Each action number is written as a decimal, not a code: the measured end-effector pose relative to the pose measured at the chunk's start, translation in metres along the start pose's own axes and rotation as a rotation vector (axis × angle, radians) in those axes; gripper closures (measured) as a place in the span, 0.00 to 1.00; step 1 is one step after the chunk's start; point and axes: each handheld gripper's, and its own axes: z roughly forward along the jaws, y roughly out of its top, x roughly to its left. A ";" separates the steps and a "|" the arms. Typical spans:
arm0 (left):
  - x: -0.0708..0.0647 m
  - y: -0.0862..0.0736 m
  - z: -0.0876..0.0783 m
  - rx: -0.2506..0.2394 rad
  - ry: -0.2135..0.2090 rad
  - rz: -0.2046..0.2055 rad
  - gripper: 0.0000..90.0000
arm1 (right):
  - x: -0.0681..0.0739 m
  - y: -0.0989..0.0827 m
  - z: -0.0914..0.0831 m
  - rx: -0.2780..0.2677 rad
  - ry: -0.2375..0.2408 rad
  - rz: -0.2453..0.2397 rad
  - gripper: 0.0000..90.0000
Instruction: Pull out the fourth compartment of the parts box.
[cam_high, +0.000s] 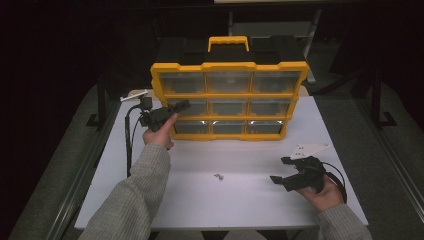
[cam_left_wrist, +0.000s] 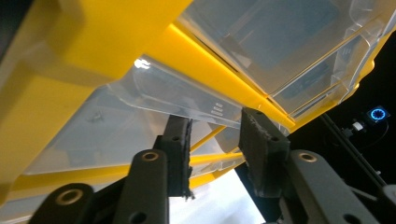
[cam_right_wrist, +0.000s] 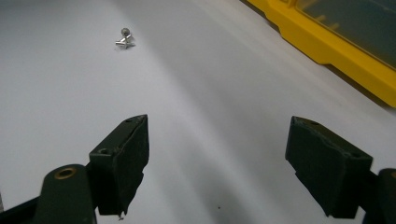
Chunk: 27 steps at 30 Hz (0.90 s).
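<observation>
Nearest the person, right gripper (cam_high: 283, 171) resting low over the table (cam_high: 240, 200), well in front of the organiser (cam_high: 229, 100) and off toward its right end — jaws spread wide, nothing between them, seen plainly in the right gripper view (cam_right_wrist: 217, 161). Small screws (cam_high: 218, 176) lying loose on the table, in front of the organiser's middle, left of the right gripper and apart from it; in the right gripper view (cam_right_wrist: 124, 39) ahead of the jaws and to the left. Farther off, left gripper (cam_high: 180, 107) raised at the organiser's left side, level with the middle row, pointing at the left drawer (cam_high: 186, 106). In the left gripper view (cam_left_wrist: 215, 135), jaws partly drawn together on either side of the clear drawer's (cam_left_wrist: 154, 102) front lip — pads close to the plastic, firm contact not certain. Drawer tilted across that view, yellow frame above and below it. Beyond, organiser standing upright at the table's far part, three rows of three clear drawers, yellow handle (cam_high: 228, 42) on top.
</observation>
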 end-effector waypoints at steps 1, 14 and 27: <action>0.000 0.000 0.000 0.000 0.000 0.000 0.74 | 0.000 0.000 0.000 0.000 0.002 0.000 0.23; 0.011 -0.008 0.005 -0.045 -0.068 -0.031 0.86 | 0.001 -0.001 0.000 0.001 0.009 0.000 0.23; 0.014 -0.018 0.005 -0.087 -0.122 -0.033 0.91 | 0.000 -0.005 0.000 0.009 0.007 0.007 0.23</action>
